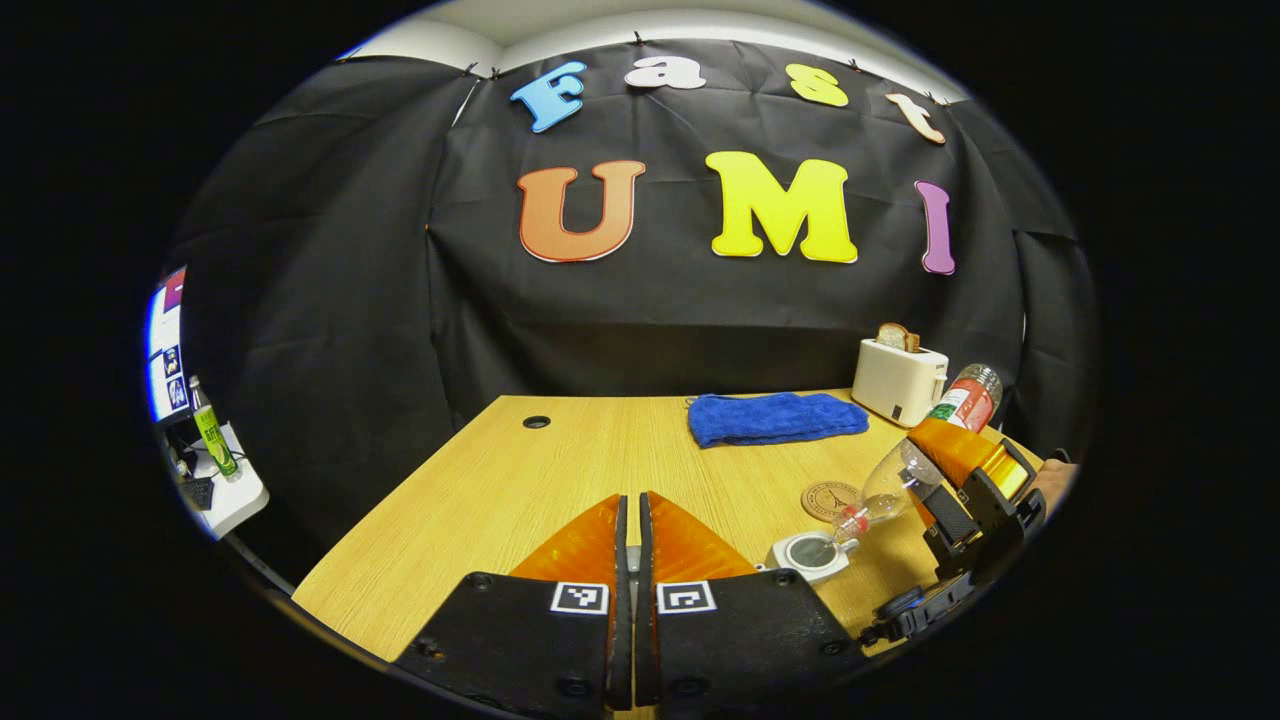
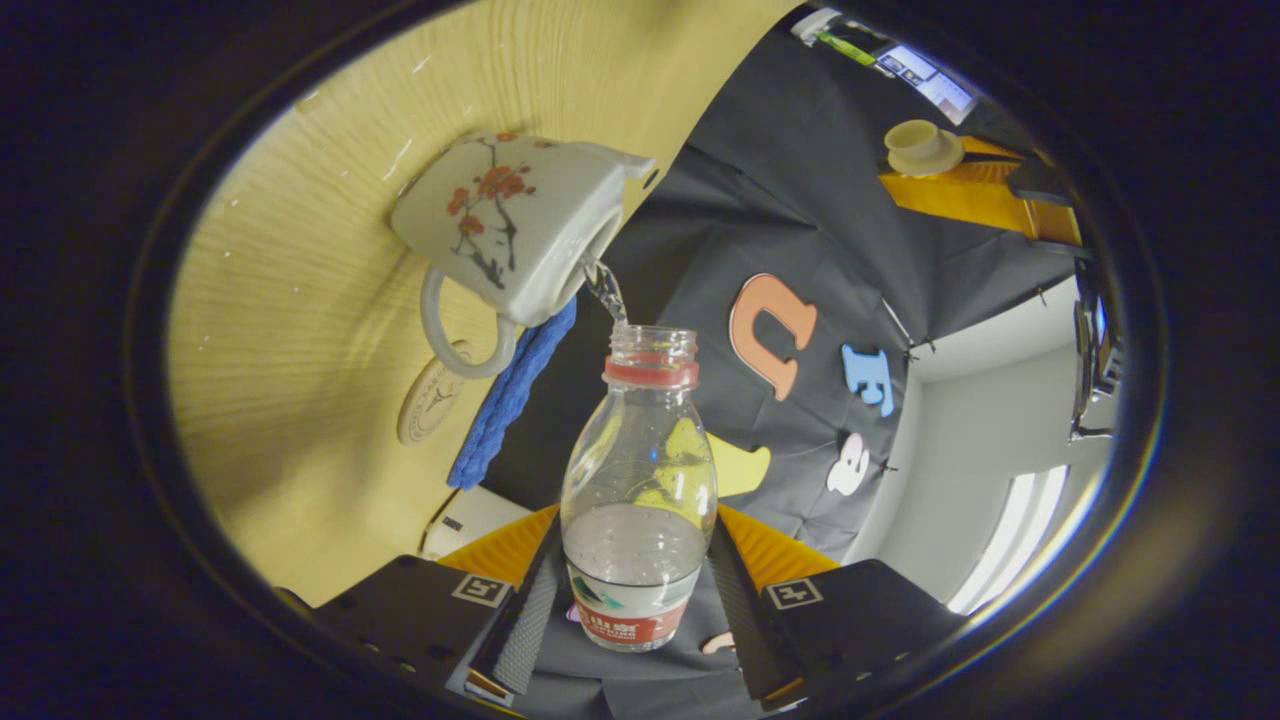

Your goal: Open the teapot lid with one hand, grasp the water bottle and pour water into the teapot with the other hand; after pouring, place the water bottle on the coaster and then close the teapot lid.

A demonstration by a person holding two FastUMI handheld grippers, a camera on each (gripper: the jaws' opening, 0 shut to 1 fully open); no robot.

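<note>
My right gripper (image 2: pixel 640 545) is shut on the clear water bottle (image 2: pixel 640 480), which has a red neck ring and no cap. The bottle is tipped mouth-down over the white flowered teapot (image 2: pixel 510 225), and a thin stream of water (image 2: pixel 607 290) runs into the open top. From the left gripper view, the tilted bottle (image 1: pixel 930 450) hangs over the lidless teapot (image 1: pixel 812 553), held by the right gripper (image 1: pixel 925 458). My left gripper (image 1: pixel 628 512) has its fingers almost together. The right gripper view shows it (image 2: pixel 960 170) holding the cream teapot lid (image 2: pixel 920 148) off to the side.
A round cork coaster (image 1: pixel 828 497) lies just behind the teapot. Farther back on the wooden table (image 1: pixel 480 520) are a folded blue towel (image 1: pixel 775 417) and a white toaster (image 1: pixel 898 380) with bread in it. A side shelf with a green bottle (image 1: pixel 212 437) stands far left.
</note>
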